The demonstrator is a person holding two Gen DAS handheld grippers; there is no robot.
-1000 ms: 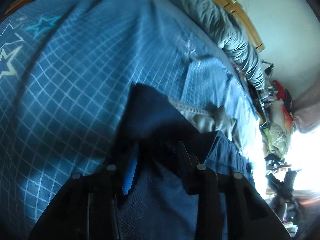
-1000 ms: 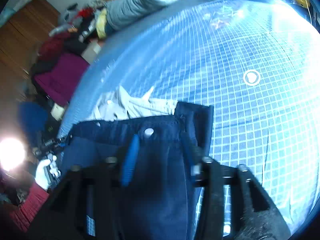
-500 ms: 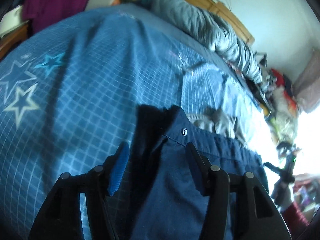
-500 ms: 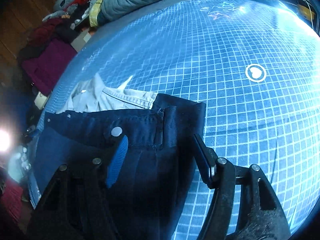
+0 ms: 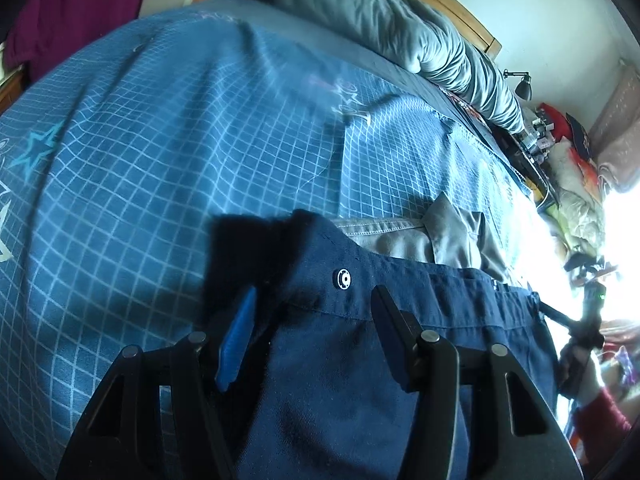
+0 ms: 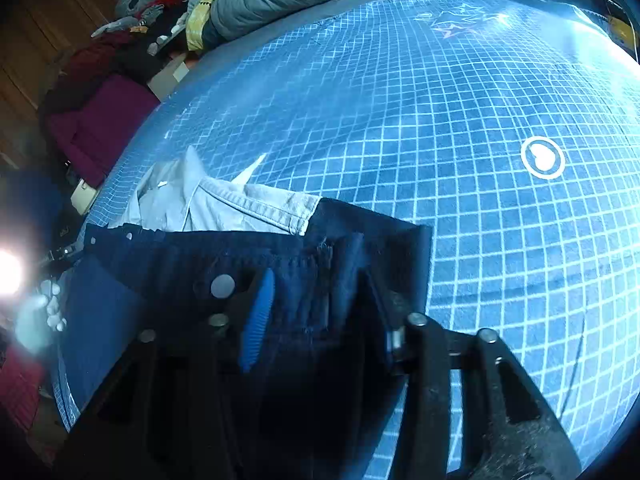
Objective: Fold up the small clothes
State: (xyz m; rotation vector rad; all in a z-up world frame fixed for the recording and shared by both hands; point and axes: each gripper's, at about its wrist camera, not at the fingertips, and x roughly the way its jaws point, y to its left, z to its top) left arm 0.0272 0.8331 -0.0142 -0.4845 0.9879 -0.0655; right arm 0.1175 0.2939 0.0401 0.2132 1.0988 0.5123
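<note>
- The grey garment (image 5: 404, 240) is half hidden behind the navy trousers (image 5: 352, 380).
- The trousers' waistband lies between both released tongs: left gripper (image 5: 316, 316), right gripper (image 6: 316, 304).

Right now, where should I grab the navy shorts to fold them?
Grip the navy shorts at the waistband's two end corners, coming from the near edge: the band lies flat and straight across the bed, and its thick hem gives the fingers firm purchase.

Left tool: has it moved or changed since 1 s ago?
Yes. The left tool opened and pulled back from the navy shorts: the waistband snap, hidden before, now shows between its fingers.
</note>
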